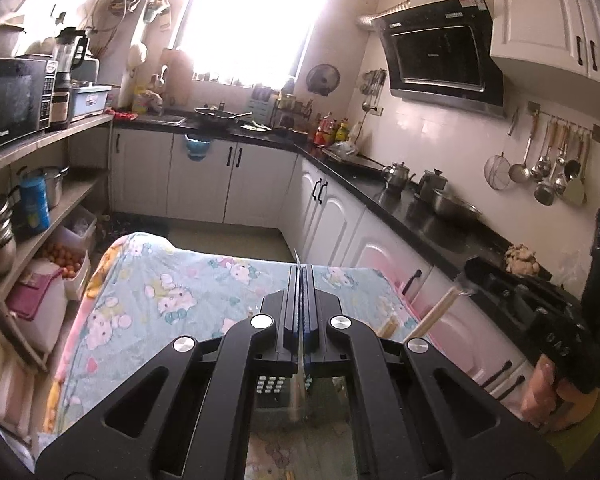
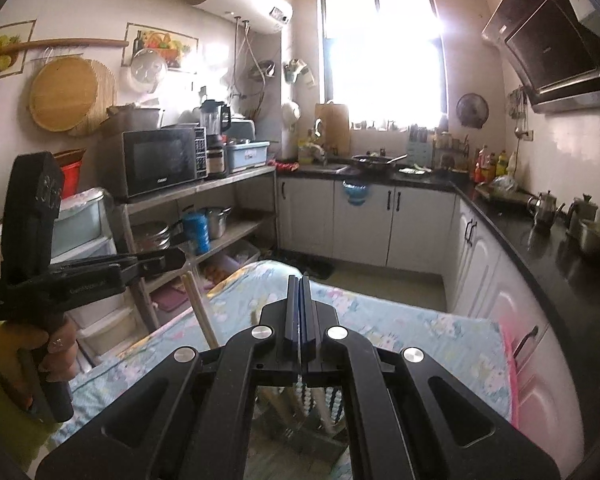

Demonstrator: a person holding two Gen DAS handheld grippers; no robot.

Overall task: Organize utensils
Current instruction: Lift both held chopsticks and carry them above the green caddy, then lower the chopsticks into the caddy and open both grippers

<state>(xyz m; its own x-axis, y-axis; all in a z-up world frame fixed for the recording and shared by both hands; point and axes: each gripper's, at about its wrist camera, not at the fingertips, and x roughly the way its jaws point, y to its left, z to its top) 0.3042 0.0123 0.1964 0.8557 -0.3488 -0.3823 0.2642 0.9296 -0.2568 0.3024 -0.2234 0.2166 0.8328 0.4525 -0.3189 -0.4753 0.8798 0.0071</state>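
Note:
My left gripper (image 1: 301, 269) is shut on a thin utensil (image 1: 298, 398). Its pale tip pokes up past the fingertips and its wooden handle hangs below the jaws. In the right wrist view, the left gripper (image 2: 180, 258) is at the left in a hand, with that wooden handle (image 2: 199, 308) slanting down from it. My right gripper (image 2: 299, 280) is shut too. The left wrist view shows the right gripper (image 1: 466, 278) pinching a wooden stick (image 1: 436, 312) that could be chopsticks. A grey perforated holder (image 2: 268, 432) with several wooden handles sits below both grippers, mostly hidden.
Both grippers hang over a table covered in a cartoon-print cloth (image 1: 172, 280). White cabinets under a black counter (image 1: 432, 224) run along the right, with kettles and a bowl on top. Shelves with a microwave (image 2: 160, 160) and pots stand at the left.

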